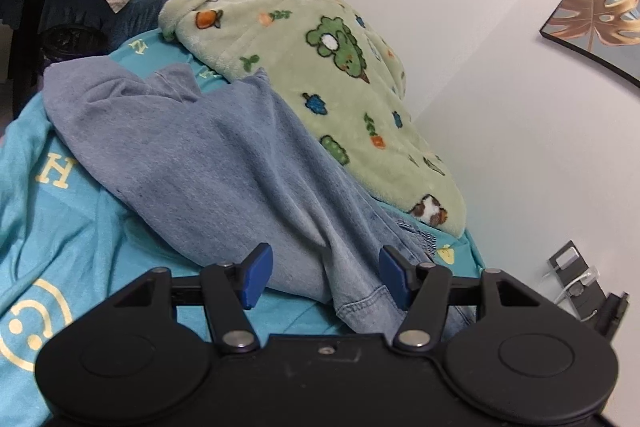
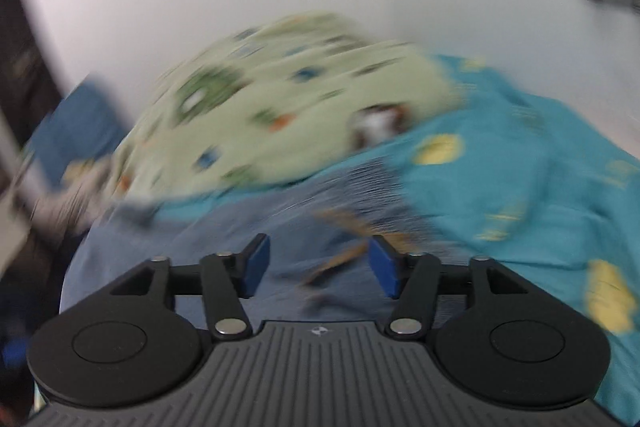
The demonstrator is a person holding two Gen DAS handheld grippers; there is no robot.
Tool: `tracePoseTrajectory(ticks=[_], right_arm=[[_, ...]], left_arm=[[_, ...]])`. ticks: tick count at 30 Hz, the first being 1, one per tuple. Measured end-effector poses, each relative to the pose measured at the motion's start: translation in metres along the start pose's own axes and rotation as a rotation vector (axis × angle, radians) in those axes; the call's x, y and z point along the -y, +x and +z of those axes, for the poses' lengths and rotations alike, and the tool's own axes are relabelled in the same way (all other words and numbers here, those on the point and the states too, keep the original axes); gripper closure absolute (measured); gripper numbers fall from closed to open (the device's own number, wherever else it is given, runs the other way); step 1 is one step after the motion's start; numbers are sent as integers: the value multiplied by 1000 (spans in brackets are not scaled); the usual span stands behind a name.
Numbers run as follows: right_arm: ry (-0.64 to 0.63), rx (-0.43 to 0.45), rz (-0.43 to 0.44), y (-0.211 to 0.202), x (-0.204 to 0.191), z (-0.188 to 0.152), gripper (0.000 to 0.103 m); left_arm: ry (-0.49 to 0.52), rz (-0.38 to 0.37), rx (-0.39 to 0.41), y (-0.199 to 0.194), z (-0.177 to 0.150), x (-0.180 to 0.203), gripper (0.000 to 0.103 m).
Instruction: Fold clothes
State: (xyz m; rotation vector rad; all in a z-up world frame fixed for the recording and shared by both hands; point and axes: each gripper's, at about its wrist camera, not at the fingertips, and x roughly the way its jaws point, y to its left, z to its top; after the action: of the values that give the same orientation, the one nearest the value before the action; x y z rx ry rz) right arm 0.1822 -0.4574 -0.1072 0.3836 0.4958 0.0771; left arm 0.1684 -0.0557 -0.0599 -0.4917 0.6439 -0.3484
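A blue denim garment lies rumpled across the turquoise bed sheet. My left gripper is open, its blue pads on either side of a fold near the garment's hem, with nothing clamped. In the right wrist view the picture is smeared by motion. My right gripper is open just above the same denim garment, where a brown patch shows between the fingers.
A pale green fleece blanket with cartoon prints is heaped along the white wall; it also shows in the right wrist view. A framed leaf picture hangs on the wall. A dark bracket with a cable sits by the bed's edge.
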Motion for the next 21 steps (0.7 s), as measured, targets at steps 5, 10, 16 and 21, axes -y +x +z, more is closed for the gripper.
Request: tracePoseTrajectory(ticks=[5,10,16,21], right_arm=[[-136,-69,148,58,-44,-6,29],[-194,-101,233,90,-59,-9,35],[-215,-75,290,60,-71,-9,94],[-253,-37,319,22,-86,-9,97]], left_arm=[[-9,11,5,-1,2,-2,47],[-14,16,2,13,7,-7,47],[-24,17,14,15,11,-11,48],[72,-23,101,-9,12,5,48]])
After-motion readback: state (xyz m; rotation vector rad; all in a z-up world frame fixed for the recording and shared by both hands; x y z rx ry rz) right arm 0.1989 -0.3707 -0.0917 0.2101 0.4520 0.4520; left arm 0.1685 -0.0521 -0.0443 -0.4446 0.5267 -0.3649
